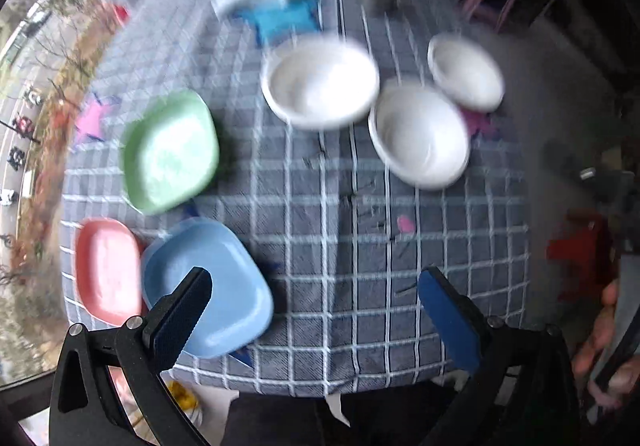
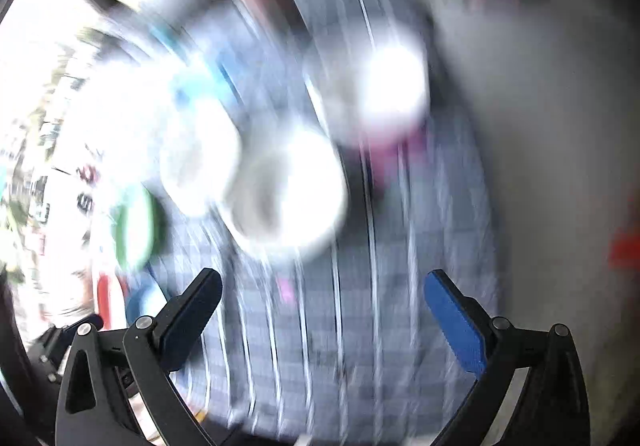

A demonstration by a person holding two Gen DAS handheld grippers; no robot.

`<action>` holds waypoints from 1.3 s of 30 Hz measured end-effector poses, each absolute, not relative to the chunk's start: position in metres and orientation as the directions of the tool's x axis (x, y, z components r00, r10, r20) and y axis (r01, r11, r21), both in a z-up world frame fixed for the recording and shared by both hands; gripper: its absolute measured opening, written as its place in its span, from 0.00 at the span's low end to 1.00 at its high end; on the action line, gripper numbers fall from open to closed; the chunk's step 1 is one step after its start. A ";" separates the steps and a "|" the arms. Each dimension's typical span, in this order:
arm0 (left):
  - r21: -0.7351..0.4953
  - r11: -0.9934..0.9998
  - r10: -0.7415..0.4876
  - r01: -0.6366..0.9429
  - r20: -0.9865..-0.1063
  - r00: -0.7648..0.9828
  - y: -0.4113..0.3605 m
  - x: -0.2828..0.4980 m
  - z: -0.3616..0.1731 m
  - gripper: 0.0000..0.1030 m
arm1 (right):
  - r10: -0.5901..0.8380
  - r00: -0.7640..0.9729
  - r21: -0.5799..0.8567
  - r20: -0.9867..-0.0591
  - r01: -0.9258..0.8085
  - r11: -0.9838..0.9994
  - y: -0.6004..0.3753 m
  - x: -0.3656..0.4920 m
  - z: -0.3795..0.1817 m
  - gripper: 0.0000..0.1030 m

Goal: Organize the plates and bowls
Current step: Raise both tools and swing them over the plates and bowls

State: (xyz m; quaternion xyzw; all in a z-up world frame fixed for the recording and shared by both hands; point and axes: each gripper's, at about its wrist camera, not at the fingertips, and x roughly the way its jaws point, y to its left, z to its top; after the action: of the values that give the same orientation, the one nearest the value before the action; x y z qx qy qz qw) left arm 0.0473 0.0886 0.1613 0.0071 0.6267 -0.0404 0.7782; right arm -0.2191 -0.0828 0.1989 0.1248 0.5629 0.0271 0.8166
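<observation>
My left claw [image 1: 314, 300] hangs wide and empty above the near edge of the table [image 1: 340, 206], and the blue plate [image 1: 208, 286] lies just to its left, partly behind my left finger [image 1: 180, 320]. That plate is a rounded rectangle lying flat, its long axis running from far left to near right, so I judge I would have to swing left to straddle its rim. The pink plate [image 1: 106, 270] sits just beside it on the left, and the green plate [image 1: 170, 150] lies farther off, rim up. Three white bowls [image 1: 320, 82] [image 1: 418, 134] [image 1: 466, 72] cluster far and to the right, all mouth up, close together.

My right claw [image 2: 322, 312] is also spread wide and holds nothing. Its view is badly smeared, but the nearest white bowl [image 2: 286, 190] shows ahead and slightly left of it. So I judge the right claw better placed for the bowls, the left for the plates.
</observation>
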 end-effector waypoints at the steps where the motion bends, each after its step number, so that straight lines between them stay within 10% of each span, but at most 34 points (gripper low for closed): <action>1: -0.026 0.998 -0.040 0.059 -0.970 0.239 0.096 0.046 0.165 1.00 | 0.193 0.449 0.235 -0.873 0.041 0.971 -0.077 -0.224 0.222 0.99; 5: 0.016 1.000 0.014 0.017 -0.995 0.094 0.113 0.035 0.121 1.00 | 0.407 0.277 0.447 -0.870 0.095 0.889 -0.071 -0.217 0.189 0.99; 8: 0.006 1.000 0.007 -0.004 -0.997 0.079 0.127 0.031 0.121 1.00 | 0.320 0.112 0.337 -0.941 0.189 0.922 -0.061 -0.207 0.157 0.98; 15: -0.028 0.999 -0.035 0.040 -0.984 0.172 0.150 0.031 0.149 1.00 | 0.147 0.596 0.117 -0.790 -0.090 0.989 -0.014 -0.218 0.280 0.99; 20: -0.060 0.998 -0.059 -0.032 -0.997 0.041 0.185 0.016 0.114 1.00 | 0.172 0.256 0.148 -0.951 -0.109 0.983 0.028 -0.209 0.203 0.99; 39: -0.133 0.986 -0.137 -0.099 -0.990 -0.031 0.239 -0.012 0.079 1.00 | 0.100 0.091 0.072 -0.991 -0.264 0.962 0.118 -0.236 0.159 0.99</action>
State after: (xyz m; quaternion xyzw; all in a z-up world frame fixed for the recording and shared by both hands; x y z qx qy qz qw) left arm -0.0122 0.2390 0.0790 -0.0819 0.7180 -0.0137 0.6911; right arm -0.2361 0.1180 0.1591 -0.0622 0.6629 0.1237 0.7358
